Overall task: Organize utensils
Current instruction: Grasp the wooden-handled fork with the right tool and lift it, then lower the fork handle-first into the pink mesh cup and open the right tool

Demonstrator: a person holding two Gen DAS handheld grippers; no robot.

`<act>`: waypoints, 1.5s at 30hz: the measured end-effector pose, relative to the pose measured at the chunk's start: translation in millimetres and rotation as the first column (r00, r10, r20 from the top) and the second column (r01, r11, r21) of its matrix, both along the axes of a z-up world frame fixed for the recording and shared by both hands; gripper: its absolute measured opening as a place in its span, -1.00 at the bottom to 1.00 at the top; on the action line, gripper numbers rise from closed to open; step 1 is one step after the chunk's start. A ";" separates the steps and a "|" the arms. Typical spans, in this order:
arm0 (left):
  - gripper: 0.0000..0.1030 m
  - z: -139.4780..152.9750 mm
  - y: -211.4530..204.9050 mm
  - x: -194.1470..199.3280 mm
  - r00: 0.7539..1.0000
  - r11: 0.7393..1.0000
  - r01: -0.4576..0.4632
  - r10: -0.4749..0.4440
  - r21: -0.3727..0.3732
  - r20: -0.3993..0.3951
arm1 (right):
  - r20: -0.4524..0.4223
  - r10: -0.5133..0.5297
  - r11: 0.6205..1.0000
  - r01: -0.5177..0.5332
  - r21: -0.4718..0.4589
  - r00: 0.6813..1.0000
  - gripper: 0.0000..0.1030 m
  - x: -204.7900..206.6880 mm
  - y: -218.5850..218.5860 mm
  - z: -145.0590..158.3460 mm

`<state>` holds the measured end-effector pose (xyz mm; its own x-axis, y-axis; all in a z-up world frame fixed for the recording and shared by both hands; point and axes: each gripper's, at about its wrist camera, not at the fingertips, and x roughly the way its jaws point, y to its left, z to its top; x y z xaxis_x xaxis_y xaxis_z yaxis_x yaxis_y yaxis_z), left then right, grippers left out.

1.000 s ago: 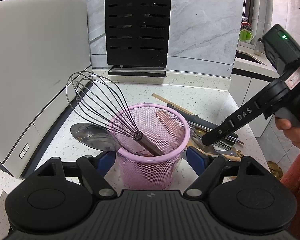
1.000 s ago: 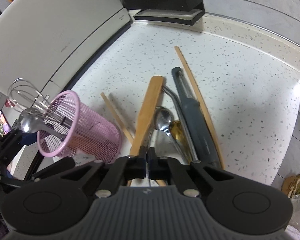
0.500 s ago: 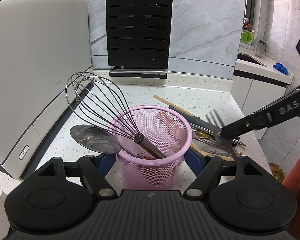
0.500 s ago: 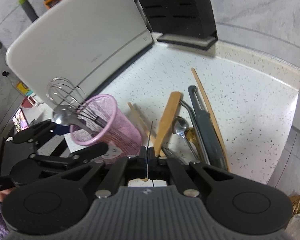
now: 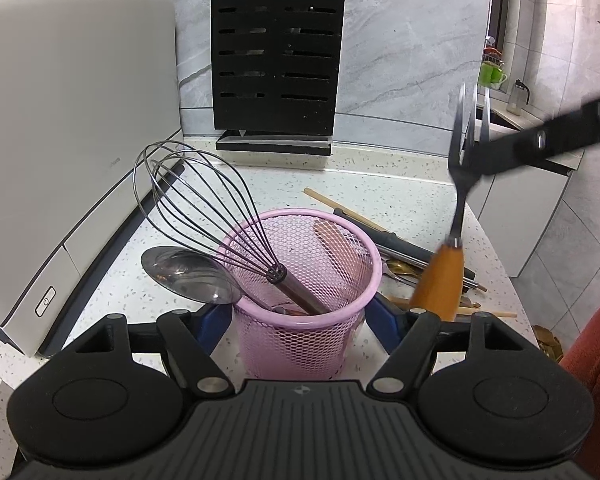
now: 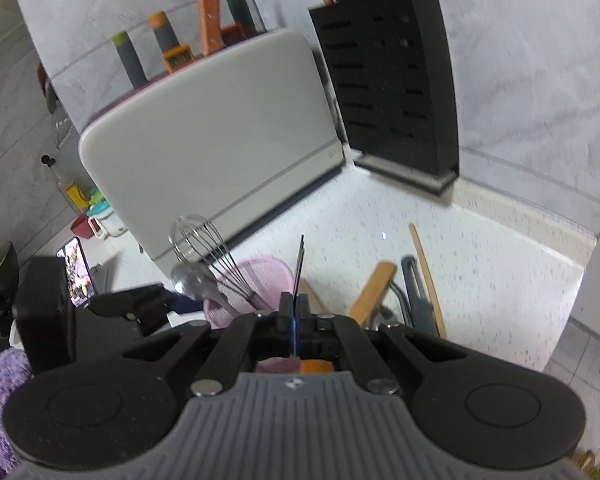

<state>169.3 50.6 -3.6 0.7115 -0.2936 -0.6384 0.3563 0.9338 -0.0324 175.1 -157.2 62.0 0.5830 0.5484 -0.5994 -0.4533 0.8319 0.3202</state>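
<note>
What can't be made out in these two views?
- Left wrist view: the fork is motion-blurred; the frame's right edge crops the right gripper.
- Left wrist view: the pink basket hides the whisk handle's end.
- Right wrist view: whole frame blurred; the fork shows only edge-on.

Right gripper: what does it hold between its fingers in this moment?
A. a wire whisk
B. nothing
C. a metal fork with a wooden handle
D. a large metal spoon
C: the right gripper is shut on the metal fork with a wooden handle, lifted above the white speckled counter; whisk and spoon stand in the pink mesh basket.
</note>
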 end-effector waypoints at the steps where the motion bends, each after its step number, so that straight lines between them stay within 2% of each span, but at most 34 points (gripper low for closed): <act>1: 0.63 -0.1 -0.1 -0.2 1.000 1.000 0.000 0.000 0.000 0.000 | 0.018 0.002 1.000 -0.002 0.001 1.000 -1.00 -0.5 0.8 4.8; 7: 0.63 -0.4 -0.1 0.1 1.000 1.000 0.000 0.000 0.000 0.000 | 0.146 0.024 0.999 -0.029 0.031 0.989 -1.00 0.4 15.6 38.9; 10: 0.63 -0.7 -0.2 0.2 1.000 1.000 0.000 0.000 -0.001 -0.002 | 0.183 0.049 0.997 -0.058 0.045 0.982 -1.00 4.0 31.2 45.6; 16: 0.62 -0.9 0.7 0.4 1.000 1.000 0.002 -0.002 -0.004 -0.006 | 0.197 0.080 0.997 -0.083 0.005 0.977 -1.00 18.6 60.0 27.0; 24: 0.61 -1.3 0.1 1.0 1.000 1.000 0.001 -0.001 -0.005 -0.008 | 0.208 0.101 0.995 -0.097 -0.030 0.973 -1.00 27.7 69.3 2.7; 28: 0.61 -1.3 -1.2 0.3 1.000 1.000 -0.001 0.001 -0.007 -0.010 | 0.191 0.110 0.994 -0.103 -0.047 0.975 -1.00 26.6 68.9 -8.8; 37: 0.60 -1.9 -1.7 -0.3 1.000 1.000 -0.002 0.002 -0.011 -0.012 | 0.059 0.107 0.991 -0.102 -0.081 0.992 -1.00 30.0 65.6 -36.8; 45: 0.69 -3.6 -1.4 -1.4 1.000 1.000 -0.010 0.010 -0.005 0.000 | 0.042 0.098 0.992 -0.095 -0.081 0.994 -1.00 32.1 68.6 -38.2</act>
